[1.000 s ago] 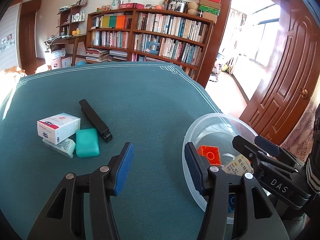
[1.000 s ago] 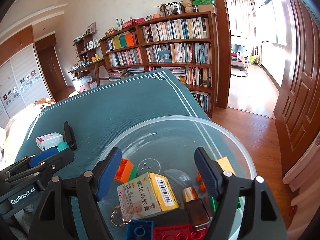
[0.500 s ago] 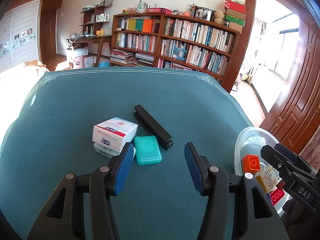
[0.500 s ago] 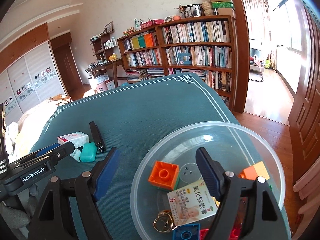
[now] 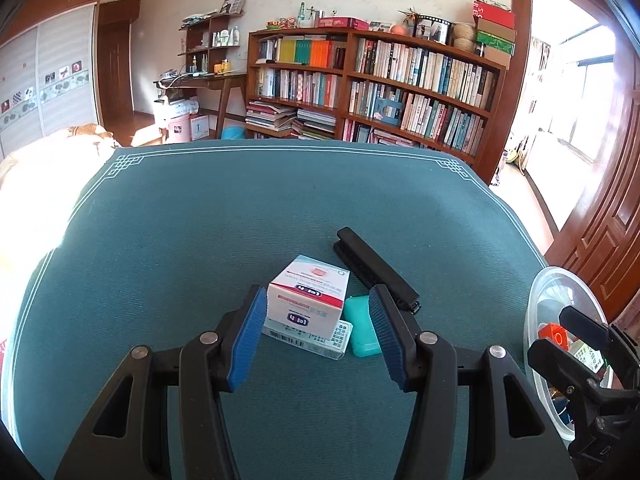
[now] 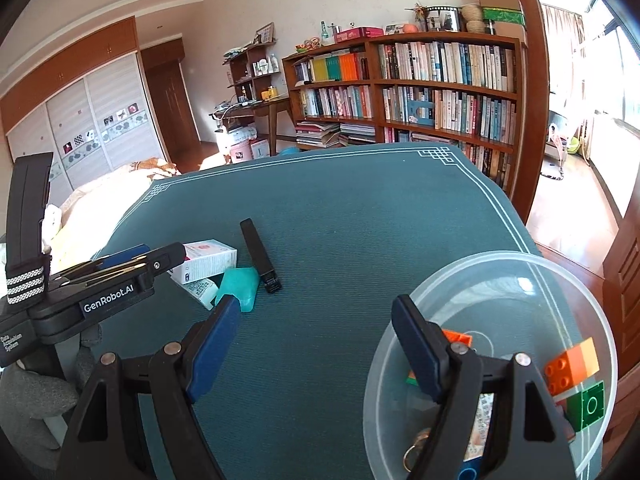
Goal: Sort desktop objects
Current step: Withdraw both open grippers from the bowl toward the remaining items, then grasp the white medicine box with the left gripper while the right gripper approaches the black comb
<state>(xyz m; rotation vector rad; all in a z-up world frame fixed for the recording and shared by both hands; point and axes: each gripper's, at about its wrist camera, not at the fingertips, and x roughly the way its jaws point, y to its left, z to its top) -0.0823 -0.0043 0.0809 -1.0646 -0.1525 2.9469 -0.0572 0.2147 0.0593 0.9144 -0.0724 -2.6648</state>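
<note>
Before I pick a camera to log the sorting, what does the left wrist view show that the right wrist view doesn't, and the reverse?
Only the left wrist view shows the white box framed by the open left gripper. Only the right wrist view shows the green brick in the bowl, beside the open right gripper. Both show the teal case, black bar and bookshelf.

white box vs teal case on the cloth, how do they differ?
The white box is a printed carton with sharp edges; the teal case is plain with rounded corners. The white box rests on top of a flatter pack; the teal case lies flat on the cloth. Both sit between the open left gripper fingers, ungripped.
</note>
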